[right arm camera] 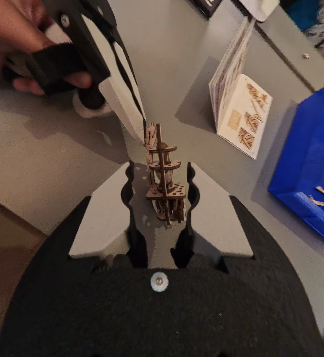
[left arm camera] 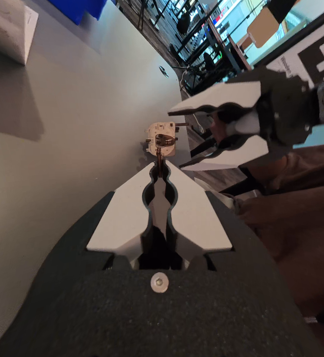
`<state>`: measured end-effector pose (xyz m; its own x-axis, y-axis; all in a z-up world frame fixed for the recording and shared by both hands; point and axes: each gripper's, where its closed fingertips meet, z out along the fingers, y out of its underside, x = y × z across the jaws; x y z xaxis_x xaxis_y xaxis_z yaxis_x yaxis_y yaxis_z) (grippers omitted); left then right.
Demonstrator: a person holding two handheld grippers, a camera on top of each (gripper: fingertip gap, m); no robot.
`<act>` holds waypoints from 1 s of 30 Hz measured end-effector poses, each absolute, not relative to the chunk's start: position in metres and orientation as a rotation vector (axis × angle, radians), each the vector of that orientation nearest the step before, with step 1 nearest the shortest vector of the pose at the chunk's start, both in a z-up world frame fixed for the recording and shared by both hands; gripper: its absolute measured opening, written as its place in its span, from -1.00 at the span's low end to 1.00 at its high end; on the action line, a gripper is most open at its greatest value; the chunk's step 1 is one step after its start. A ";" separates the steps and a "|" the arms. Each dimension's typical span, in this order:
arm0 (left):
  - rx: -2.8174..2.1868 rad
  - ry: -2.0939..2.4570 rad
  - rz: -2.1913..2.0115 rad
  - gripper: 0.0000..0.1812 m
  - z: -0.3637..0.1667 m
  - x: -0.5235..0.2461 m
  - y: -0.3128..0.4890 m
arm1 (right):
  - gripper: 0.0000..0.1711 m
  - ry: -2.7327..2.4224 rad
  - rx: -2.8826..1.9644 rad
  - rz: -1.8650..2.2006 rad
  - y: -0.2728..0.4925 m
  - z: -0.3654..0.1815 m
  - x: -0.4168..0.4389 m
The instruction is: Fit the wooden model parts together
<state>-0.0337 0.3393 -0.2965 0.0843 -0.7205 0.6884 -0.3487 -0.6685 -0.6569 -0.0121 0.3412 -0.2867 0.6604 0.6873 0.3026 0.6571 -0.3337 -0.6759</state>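
Two hand-held grippers: both work on the wooden model (right arm camera: 165, 179), which stands on the counter (right arm camera: 51, 154).
Left hand-held gripper (left arm camera: 159, 168): pinches the model's top strip, steadying it.
Right hand-held gripper (right arm camera: 159, 173): jaws spread wide either side of the model, gripping nothing.
Booklet (right arm camera: 240, 116): propped open beyond the model, probably for reference.

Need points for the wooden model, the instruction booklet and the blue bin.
wooden model (right arm camera: 163, 173), right wrist view, on its middle tier.
instruction booklet (right arm camera: 242, 116), right wrist view, on the open printed page.
blue bin (right arm camera: 311, 154), right wrist view, on its side wall.
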 end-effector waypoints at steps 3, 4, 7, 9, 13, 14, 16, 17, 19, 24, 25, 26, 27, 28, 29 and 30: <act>-2.087 0.983 -1.649 -1.00 -0.298 -0.034 0.339 | -0.49 -1.054 -2.001 -0.135 0.344 -0.287 -0.011; -2.089 0.978 -1.646 -1.00 -0.298 -0.034 0.338 | -0.50 -1.058 -1.979 -0.177 0.347 -0.287 -0.012; -2.092 0.987 -1.629 -1.00 -0.300 -0.033 0.336 | -0.45 -1.090 -1.997 -0.205 0.351 -0.295 -0.015; -2.085 0.980 -1.618 -1.00 -0.299 -0.033 0.337 | -0.43 -1.100 -2.014 -0.213 0.353 -0.299 -0.015; -2.082 0.993 -1.606 -1.00 -0.300 -0.032 0.333 | -0.46 -1.137 -1.988 -0.292 0.358 -0.303 -0.014; -2.083 0.998 -1.602 -1.00 -0.301 -0.032 0.333 | -0.48 -1.148 -1.982 -0.305 0.358 -0.304 -0.014; -2.078 0.991 -1.602 -1.00 -0.300 -0.032 0.334 | -0.49 -1.170 -1.970 -0.346 0.359 -0.307 -0.014; -2.081 0.997 -1.608 -1.00 -0.300 -0.032 0.333 | -0.50 -1.178 -1.966 -0.362 0.360 -0.308 -0.013; -2.077 0.999 -1.607 -1.00 -0.300 -0.032 0.332 | -0.54 -1.180 -1.969 -0.366 0.359 -0.309 -0.014; -2.060 1.025 -1.585 -1.00 -0.299 -0.031 0.331 | -0.55 -1.187 -1.965 -0.385 0.359 -0.311 -0.014; -2.055 1.022 -1.582 -1.00 -0.299 -0.031 0.331 | -0.54 -1.185 -1.963 -0.391 0.359 -0.311 -0.014; -2.056 1.028 -1.581 -1.00 -0.299 -0.030 0.330 | -0.54 -1.184 -1.964 -0.397 0.358 -0.311 -0.013; -2.058 1.030 -1.580 -1.00 -0.299 -0.030 0.330 | -0.52 -1.185 -1.966 -0.402 0.358 -0.311 -0.013; -2.058 1.028 -1.581 -1.00 -0.299 -0.030 0.330 | -0.52 -1.185 -1.967 -0.408 0.358 -0.312 -0.013; -2.058 1.032 -1.583 -1.00 -0.299 -0.030 0.330 | -0.51 -1.186 -1.967 -0.417 0.358 -0.312 -0.013; -2.060 1.034 -1.584 -1.00 -0.300 -0.030 0.329 | -0.51 -1.189 -1.967 -0.428 0.358 -0.313 -0.013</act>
